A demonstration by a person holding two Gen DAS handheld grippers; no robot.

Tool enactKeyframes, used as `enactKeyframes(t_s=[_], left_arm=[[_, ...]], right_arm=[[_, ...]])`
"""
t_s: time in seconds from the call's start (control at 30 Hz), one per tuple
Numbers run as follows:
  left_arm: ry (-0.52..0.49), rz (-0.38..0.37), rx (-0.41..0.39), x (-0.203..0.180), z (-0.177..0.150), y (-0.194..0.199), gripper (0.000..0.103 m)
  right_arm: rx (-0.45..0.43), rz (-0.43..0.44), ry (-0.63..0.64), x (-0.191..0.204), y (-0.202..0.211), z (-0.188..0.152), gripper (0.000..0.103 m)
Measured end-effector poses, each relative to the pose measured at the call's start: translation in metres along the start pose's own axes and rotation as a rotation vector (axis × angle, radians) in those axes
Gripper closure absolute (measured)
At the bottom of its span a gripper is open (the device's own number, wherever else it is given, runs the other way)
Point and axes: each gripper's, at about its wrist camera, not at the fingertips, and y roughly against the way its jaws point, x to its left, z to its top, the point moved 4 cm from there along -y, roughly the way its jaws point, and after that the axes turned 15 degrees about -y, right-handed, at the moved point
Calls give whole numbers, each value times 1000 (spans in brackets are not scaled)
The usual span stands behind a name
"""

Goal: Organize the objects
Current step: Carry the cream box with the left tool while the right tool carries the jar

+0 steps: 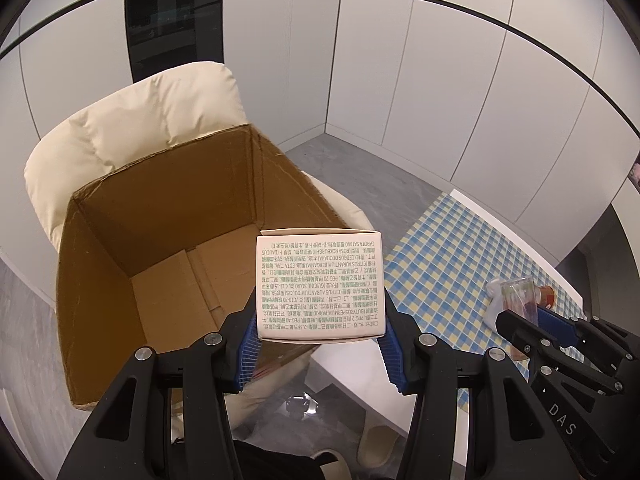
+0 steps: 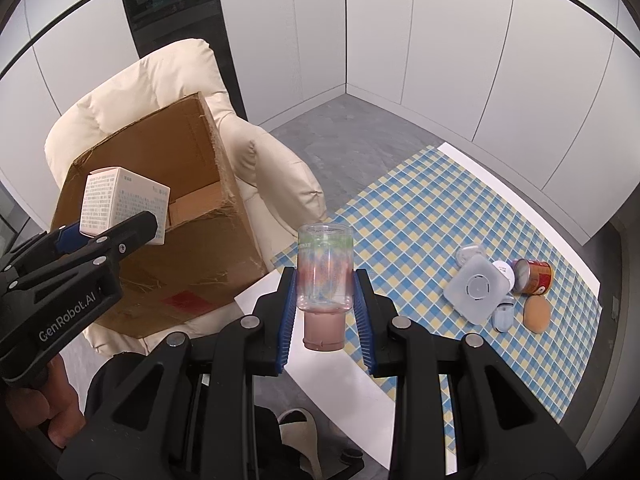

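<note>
My left gripper [image 1: 320,332] is shut on a small white carton [image 1: 320,284] printed with green text, held over the near right corner of an open brown cardboard box [image 1: 160,240]. The same carton [image 2: 120,204] and the left gripper [image 2: 116,228] show in the right wrist view above the cardboard box [image 2: 180,248]. My right gripper [image 2: 325,300] is shut on a clear plastic bottle [image 2: 325,272] with a pink cap, held cap toward the camera above the table's corner. In the left wrist view the right gripper [image 1: 520,312] and its bottle [image 1: 516,296] appear at the right.
The box rests on a cream padded armchair [image 2: 272,168]. A table with a blue-and-yellow checked cloth [image 2: 440,208] carries a square translucent lid [image 2: 476,288], a red can [image 2: 532,276], a tan oval sponge [image 2: 536,314] and small white items. A slippered foot [image 2: 298,428] shows below.
</note>
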Motion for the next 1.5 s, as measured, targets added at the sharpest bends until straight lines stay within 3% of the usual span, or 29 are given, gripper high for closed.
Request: enactKeyframes(t_s=[1.5], left_arm=[[116,113,39,95,-31,10,51]], right_arm=[[4,123,152,110,-27,1,74]])
